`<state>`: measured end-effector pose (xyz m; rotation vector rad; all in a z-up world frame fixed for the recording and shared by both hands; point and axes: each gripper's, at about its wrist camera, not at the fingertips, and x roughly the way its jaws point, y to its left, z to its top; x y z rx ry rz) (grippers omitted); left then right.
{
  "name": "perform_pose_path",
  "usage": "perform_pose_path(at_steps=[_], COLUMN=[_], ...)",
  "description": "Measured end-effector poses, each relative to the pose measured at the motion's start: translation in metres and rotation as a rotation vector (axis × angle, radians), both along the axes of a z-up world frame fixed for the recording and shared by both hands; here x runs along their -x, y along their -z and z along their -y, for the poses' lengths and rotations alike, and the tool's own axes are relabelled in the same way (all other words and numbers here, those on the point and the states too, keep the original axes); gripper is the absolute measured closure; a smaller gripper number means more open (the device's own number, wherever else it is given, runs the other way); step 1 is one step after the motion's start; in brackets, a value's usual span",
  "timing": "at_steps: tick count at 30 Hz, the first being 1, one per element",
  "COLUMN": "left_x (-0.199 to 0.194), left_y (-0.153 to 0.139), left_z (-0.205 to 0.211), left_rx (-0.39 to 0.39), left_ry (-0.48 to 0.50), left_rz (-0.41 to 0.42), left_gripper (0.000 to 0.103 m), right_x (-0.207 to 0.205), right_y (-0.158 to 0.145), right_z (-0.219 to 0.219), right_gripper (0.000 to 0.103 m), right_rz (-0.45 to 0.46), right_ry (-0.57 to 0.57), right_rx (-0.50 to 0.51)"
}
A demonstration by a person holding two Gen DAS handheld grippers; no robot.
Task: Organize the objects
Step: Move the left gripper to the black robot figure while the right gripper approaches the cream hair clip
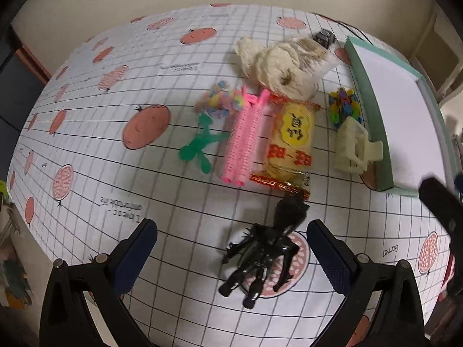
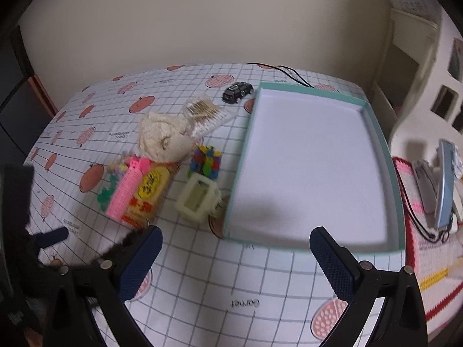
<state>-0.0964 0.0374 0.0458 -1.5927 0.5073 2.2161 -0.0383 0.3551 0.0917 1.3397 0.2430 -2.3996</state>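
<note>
A black toy figure (image 1: pixel 262 253) lies on the patterned tablecloth between the spread fingers of my open left gripper (image 1: pixel 231 248), not touched by either pad. Beyond it lie a yellow snack packet (image 1: pixel 292 138), a pink comb-like roller (image 1: pixel 246 138), a green toy figure (image 1: pixel 199 144), a cream hair claw (image 1: pixel 354 147), a heap of coloured clips (image 1: pixel 344 105) and a cream cloth bundle (image 1: pixel 277 63). My right gripper (image 2: pixel 235 256) hangs open and empty over the near edge of the green-rimmed white tray (image 2: pixel 373 141). A small black toy car (image 2: pixel 237 92) sits by the tray's far corner.
A bag of cotton swabs (image 2: pixel 207 114) rests against the cloth bundle. A black cable (image 2: pixel 289 73) runs off the table's far edge. To the right, a crocheted mat (image 2: pixel 416 202) carries a phone and other small items. A wall stands behind the table.
</note>
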Motion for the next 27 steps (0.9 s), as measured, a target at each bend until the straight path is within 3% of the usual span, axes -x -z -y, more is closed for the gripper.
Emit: perform_pose_path(at_steps=[9, 19, 22, 27], left_x=[-0.01, -0.004, -0.002, 0.003], left_y=[0.003, 0.014, 0.017, 0.022], left_z=[-0.019, -0.023, -0.022, -0.017], left_rx=[0.038, 0.041, 0.034, 0.023], left_ry=[0.104, 0.119, 0.123, 0.111], left_rz=[0.013, 0.062, 0.077, 0.112], left_gripper=[0.005, 0.006, 0.018, 0.018], right_x=[0.027, 0.041, 0.042, 0.043], right_y=[0.006, 0.021, 0.023, 0.025], right_z=[0.028, 0.05, 0.054, 0.06], right_gripper=[0.005, 0.015, 0.016, 0.02], right_rz=[0.03, 0.066, 0.071, 0.076], right_ry=[-0.076, -0.156, -0.177, -0.204], right_rx=[-0.045, -0.066, -0.073, -0.092])
